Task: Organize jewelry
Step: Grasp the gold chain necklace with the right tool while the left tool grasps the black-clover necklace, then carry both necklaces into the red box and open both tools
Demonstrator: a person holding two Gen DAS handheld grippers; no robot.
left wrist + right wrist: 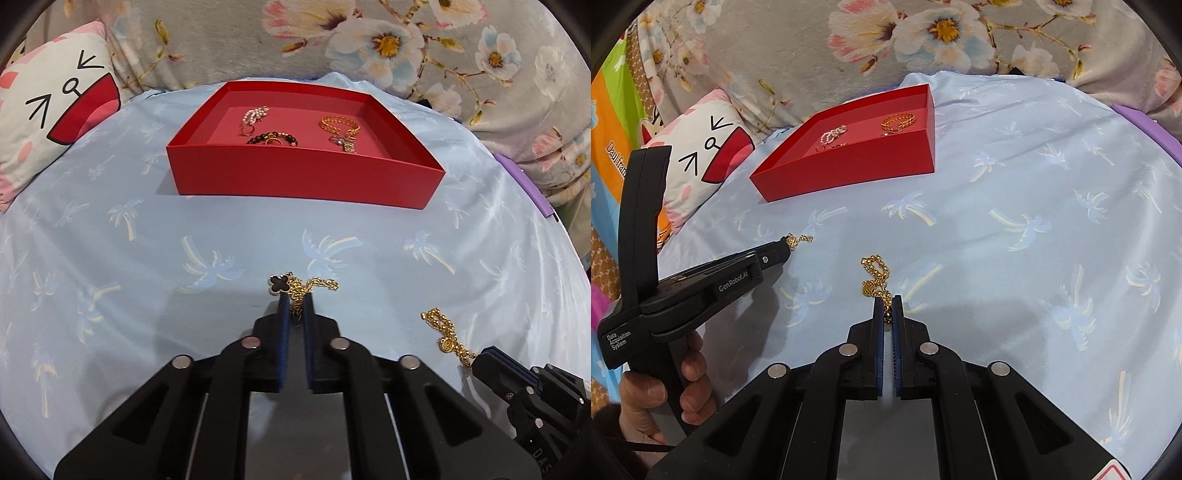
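Palm-print sheet [147,258], cat pillow [55,110] — red box [295,177]

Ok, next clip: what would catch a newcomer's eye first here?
The bright red box on the pale blue palm-print cloth, with a pearl piece, a dark bead bracelet and a gold chain bracelet inside. Nearer the cameras, each tool is shut on gold jewelry: the left tool pinches a chain with a black clover charm, the right tool a beaded gold chain.
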